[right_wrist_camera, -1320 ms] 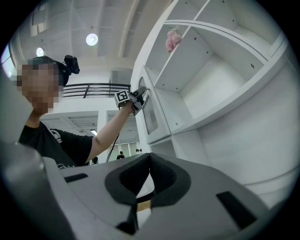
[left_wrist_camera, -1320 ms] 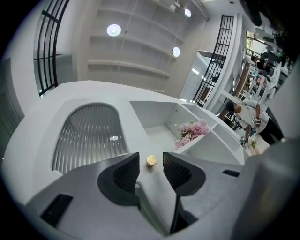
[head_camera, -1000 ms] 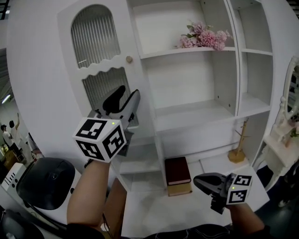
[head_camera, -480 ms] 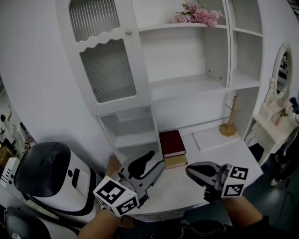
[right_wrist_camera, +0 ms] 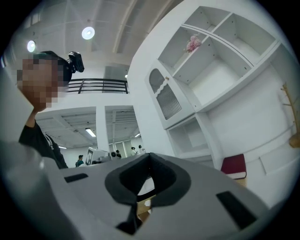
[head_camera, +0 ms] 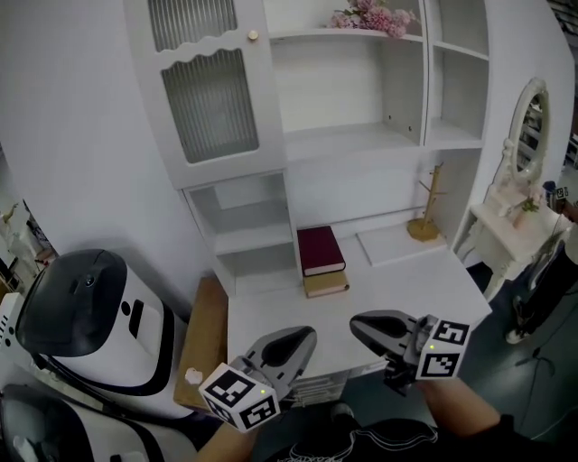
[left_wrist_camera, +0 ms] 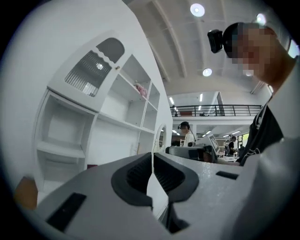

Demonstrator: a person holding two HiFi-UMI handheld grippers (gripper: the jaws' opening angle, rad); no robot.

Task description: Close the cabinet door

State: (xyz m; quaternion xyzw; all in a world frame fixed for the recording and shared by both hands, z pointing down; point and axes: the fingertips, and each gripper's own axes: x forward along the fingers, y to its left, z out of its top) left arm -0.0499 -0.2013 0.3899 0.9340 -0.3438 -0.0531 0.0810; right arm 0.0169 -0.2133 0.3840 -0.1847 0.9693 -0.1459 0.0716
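Your head view takes in the whole tall white cabinet (head_camera: pixel 361 153). Its white door with ribbed-glass panels (head_camera: pixel 206 90) sits at the upper left and lies flat against the cabinet front, with its small round knob (head_camera: pixel 253 35) beside the open shelves. Below, the white table (head_camera: pixel 424 289) carries a dark red book (head_camera: pixel 320 250) stacked on a tan book (head_camera: pixel 327 284), and a slim wooden stand (head_camera: pixel 424 212) stands further right. Only this view shows the white-and-black domed machine (head_camera: pixel 86 311) left of the table.

Your two gripper views give what the head view cannot: the hall around you, with round ceiling lights (left_wrist_camera: pixel 197 9), a balcony railing (right_wrist_camera: pixel 101 85) and people far off. The right gripper view also catches the pink flowers (right_wrist_camera: pixel 193 43) on the top shelf.

Your left claw (head_camera: pixel 305 336) has just been closing, and its pads now meet with nothing between them. Your right claw (head_camera: pixel 358 323) is likewise pressed together and empty. Both hang near the table's front edge, well apart from the door.
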